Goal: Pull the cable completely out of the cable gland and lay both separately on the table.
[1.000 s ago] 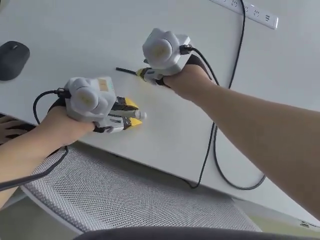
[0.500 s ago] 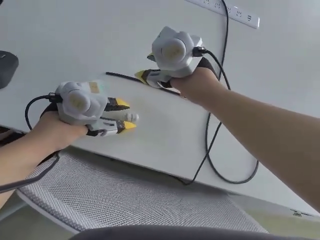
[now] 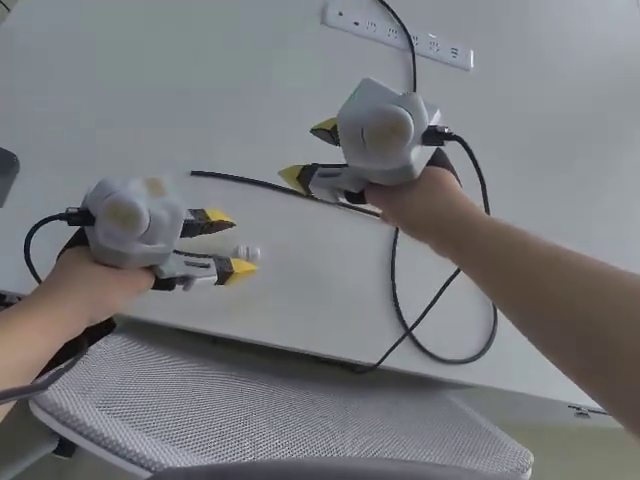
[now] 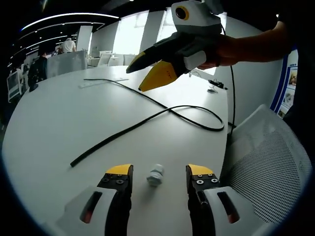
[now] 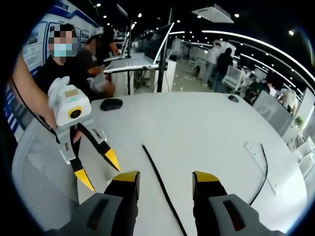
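Cable (image 3: 240, 180) flat, free end pointing left; gland (image 4: 155, 174) apart, between released left tool (image 4: 160, 170); right tool (image 5: 166, 175) released

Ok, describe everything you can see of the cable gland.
The cable gland is a small whitish, plastic-looking fitting with a wider collar and a narrower end. It lies on the white table, between the jaws of the open left tongs, which do not touch it. The black cable lies apart.

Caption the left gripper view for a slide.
Left hand-held gripper open around the cable gland on the table, the black cable lying apart.
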A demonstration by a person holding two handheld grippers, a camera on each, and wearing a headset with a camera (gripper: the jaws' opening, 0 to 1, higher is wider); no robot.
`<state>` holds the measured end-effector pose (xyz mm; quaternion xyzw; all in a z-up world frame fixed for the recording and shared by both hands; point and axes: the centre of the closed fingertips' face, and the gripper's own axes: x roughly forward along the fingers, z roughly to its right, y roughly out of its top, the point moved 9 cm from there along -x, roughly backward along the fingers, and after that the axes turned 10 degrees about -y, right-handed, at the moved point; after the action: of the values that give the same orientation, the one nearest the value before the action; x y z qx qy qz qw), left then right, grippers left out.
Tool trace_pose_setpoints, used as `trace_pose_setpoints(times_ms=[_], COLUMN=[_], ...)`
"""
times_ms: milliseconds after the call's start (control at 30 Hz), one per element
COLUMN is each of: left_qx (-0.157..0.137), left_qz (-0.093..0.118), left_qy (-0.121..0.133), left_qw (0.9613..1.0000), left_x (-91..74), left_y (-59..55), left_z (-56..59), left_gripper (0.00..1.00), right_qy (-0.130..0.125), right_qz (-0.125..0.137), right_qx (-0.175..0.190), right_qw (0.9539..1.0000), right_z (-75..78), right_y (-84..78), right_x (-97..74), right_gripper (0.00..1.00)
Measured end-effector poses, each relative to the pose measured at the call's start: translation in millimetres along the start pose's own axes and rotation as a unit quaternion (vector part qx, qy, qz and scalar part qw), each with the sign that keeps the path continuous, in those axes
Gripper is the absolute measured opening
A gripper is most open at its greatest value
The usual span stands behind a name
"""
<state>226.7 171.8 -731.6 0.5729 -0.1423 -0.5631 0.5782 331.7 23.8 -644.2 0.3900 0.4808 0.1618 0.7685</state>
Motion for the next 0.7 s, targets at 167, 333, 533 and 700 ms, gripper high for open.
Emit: trace_pose_setpoints(times_ms=[167,333,533,700], left_qx=[-0.004,-0.018,-0.029,-0.038], left_qz=[0.011,0.02,0.033,0.054], left_qy=[0.001,-0.001,0.001,0.004], left_qw=[0.9999,0.9996,0.999,0.9978], left_x=[-8.1,-17.4,-34.4,-47.8], left_y=[5.5,8.5,18.6,28.7], left_z=[6.7,14.1,25.6,32.6], left_gripper=[0.47,0.53,0.59,0.63], right_qy=[-0.003,-0.018,-0.034,-0.049], right_qz=[0.033,0.06,0.072,0.081], right_qx=[0.045,0.088,0.134,0.173], right_qw=[0.9984,0.9942,0.9878,0.9802], right_z=[-3.5,-2.8,4.2,11.0], right_y=[2.9,-0.5,-18.4,-36.1], right_x=[-24.8,-48.8,-76.1,-100.4], right_gripper=[0.44,0.49,0.54,0.59])
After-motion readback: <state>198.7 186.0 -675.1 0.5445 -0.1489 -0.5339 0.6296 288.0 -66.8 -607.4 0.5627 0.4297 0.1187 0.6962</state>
